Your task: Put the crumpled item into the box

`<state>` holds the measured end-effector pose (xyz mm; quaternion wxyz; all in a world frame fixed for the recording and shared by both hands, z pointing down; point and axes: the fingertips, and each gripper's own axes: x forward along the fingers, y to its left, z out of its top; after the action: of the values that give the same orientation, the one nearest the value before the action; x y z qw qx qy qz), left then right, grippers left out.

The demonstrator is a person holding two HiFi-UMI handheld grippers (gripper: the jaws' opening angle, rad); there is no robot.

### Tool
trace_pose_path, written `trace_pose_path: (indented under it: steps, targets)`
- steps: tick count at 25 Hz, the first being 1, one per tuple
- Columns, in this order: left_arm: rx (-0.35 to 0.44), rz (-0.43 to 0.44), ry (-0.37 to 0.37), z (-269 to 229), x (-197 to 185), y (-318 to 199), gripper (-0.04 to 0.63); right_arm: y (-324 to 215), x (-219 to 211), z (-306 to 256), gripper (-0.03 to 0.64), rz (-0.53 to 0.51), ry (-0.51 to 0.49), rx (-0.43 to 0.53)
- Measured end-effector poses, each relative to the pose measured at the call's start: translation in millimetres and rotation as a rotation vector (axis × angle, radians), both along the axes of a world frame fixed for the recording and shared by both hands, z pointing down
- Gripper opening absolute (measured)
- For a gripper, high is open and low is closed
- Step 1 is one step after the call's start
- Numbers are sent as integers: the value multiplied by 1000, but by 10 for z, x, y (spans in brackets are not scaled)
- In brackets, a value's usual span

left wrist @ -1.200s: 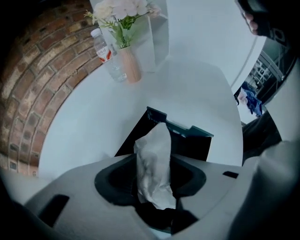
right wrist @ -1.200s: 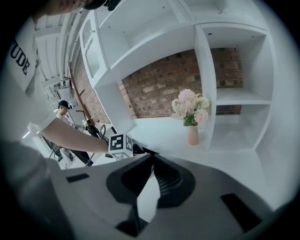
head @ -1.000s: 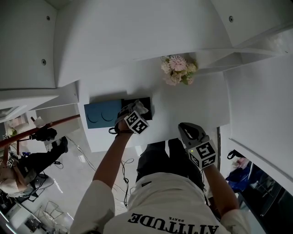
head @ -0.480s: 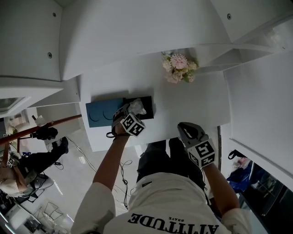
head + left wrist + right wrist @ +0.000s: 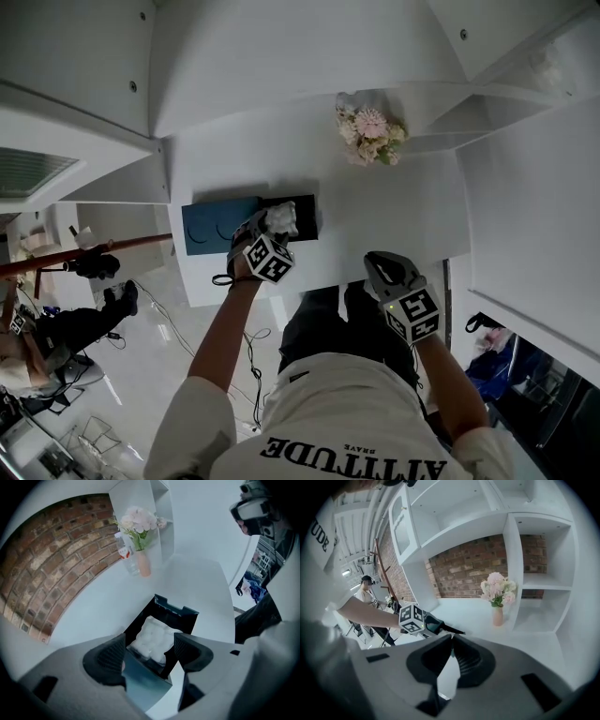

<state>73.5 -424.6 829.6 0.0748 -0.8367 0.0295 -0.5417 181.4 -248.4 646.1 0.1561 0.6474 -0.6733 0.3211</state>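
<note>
Two hand-held grippers are in view. The left gripper [image 5: 150,651] hangs over a small black open-topped cardboard box [image 5: 176,612] on the white worktop [image 5: 89,606]. Its fingers are spread wide and press on nothing. Between and just beyond those fingers, the white crumpled paper wad [image 5: 151,637] lies inside the box, so the drop seems done. The wide spread should let the fingers lift clear without snagging it. Just beneath the fingers sits a blue-grey flat panel [image 5: 140,681], probably the box's lid. The right gripper [image 5: 451,639], fingers closed together on nothing, hangs well apart from the left fingers, apparently unneeded.
</note>
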Motion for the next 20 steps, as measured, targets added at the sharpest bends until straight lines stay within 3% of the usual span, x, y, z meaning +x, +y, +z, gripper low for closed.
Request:
trace_pose_path:
  steps: [8,11,20]
  targets:
    - [26,-86,127,-449,-200,-50,316,22,-83,-236,37,-13,42,47]
    - [61,-128,198,-679,-292,-37,234,54,-108,-326,37,-19,54,63]
    - [122,-280,441,-1498,-542,221,93,227,-261,-594,35,-85,80,127]
